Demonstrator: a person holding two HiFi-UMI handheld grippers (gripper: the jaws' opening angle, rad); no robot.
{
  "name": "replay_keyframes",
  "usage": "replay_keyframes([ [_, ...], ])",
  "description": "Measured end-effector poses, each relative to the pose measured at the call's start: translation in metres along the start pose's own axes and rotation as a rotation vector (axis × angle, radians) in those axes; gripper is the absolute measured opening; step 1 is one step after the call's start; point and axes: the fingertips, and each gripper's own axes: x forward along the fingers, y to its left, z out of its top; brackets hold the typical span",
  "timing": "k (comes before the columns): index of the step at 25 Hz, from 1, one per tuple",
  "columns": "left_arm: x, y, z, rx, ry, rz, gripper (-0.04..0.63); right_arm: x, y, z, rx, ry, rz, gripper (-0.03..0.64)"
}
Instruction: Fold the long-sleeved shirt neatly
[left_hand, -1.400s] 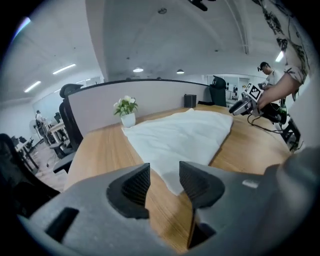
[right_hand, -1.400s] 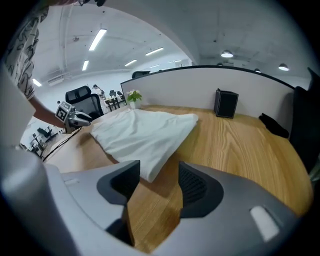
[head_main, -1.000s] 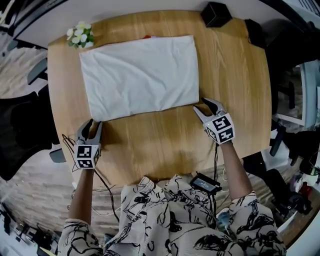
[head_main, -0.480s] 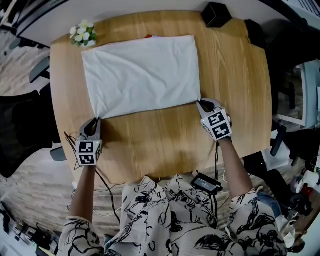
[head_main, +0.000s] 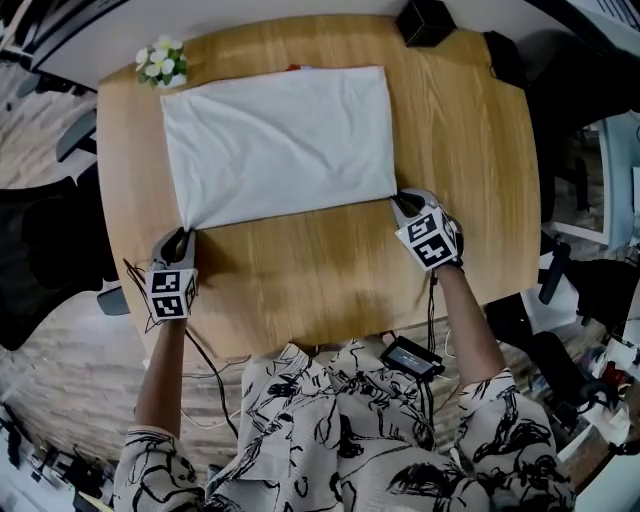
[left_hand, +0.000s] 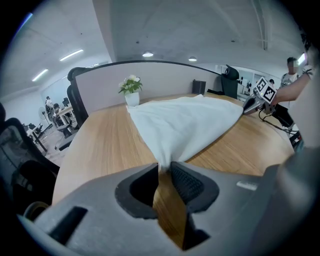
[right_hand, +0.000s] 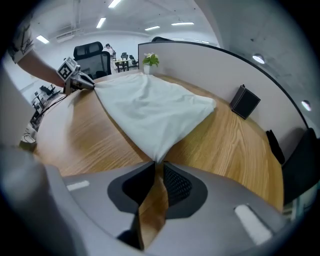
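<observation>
The white shirt (head_main: 280, 145), folded into a rectangle, lies flat on the far half of the round wooden table (head_main: 330, 280). My left gripper (head_main: 182, 236) is at its near left corner, shut on the cloth. In the left gripper view the shirt (left_hand: 185, 122) narrows to a tip pinched at my left gripper (left_hand: 164, 167). My right gripper (head_main: 403, 204) is shut on the near right corner. The right gripper view shows the shirt (right_hand: 150, 107) running into my right gripper (right_hand: 157, 165). Both pairs of jaws closed and have just eased slightly wider, with cloth still between them.
A small pot of white flowers (head_main: 160, 65) stands at the far left of the table, just beyond the shirt. A black box (head_main: 425, 22) sits at the far edge. A black device (head_main: 410, 358) with cables hangs at the near edge. Office chairs (head_main: 50, 250) surround the table.
Both grippers moved forward onto the shirt's near corners and closed on them. The right gripper rolled a little. The shirt stays flat.
</observation>
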Motion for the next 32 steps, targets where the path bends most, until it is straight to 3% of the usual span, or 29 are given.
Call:
replay_keyframes([
  [3,-0.007,0.003,-0.009,-0.022,0.009,0.028,0.127,-0.005,-0.003,-0.013,0.064,-0.016,0.028,0.129],
  [7,-0.028,0.004,-0.023,-0.062,0.001,0.093,0.152,-0.022,-0.016,-0.033,0.124,-0.056,0.003,0.127],
  [10,-0.048,-0.001,-0.021,-0.092,-0.041,0.132,0.153,-0.041,-0.032,-0.029,0.211,-0.157,-0.033,0.123],
  [12,-0.066,-0.010,-0.013,-0.089,-0.086,0.142,0.152,-0.059,-0.043,-0.020,0.243,-0.245,-0.075,0.093],
  [14,-0.087,-0.020,-0.002,-0.072,-0.134,0.149,0.149,-0.080,-0.050,-0.012,0.235,-0.319,-0.130,0.009],
  [15,-0.098,-0.022,0.004,-0.058,-0.158,0.159,0.139,-0.090,-0.053,-0.007,0.226,-0.353,-0.160,0.009],
  [17,-0.124,-0.024,0.017,-0.030,-0.217,0.186,0.095,-0.112,-0.057,0.004,0.221,-0.429,-0.216,0.009],
  [19,-0.149,-0.024,0.033,-0.021,-0.291,0.204,0.007,-0.143,-0.061,0.019,0.221,-0.524,-0.265,0.009],
  [23,-0.198,-0.023,0.062,-0.054,-0.438,0.217,0.006,-0.221,-0.051,0.046,0.215,-0.733,-0.294,0.009],
  [26,-0.252,-0.024,0.085,-0.112,-0.597,0.217,0.006,-0.276,-0.031,0.061,0.205,-0.849,-0.296,0.009],
  [28,-0.288,-0.029,0.100,-0.134,-0.707,0.191,0.006,-0.307,-0.018,0.069,0.200,-0.911,-0.318,0.009],
  [32,-0.345,-0.046,0.114,-0.135,-0.848,0.081,0.005,-0.356,0.010,0.073,0.157,-0.981,-0.390,0.009],
])
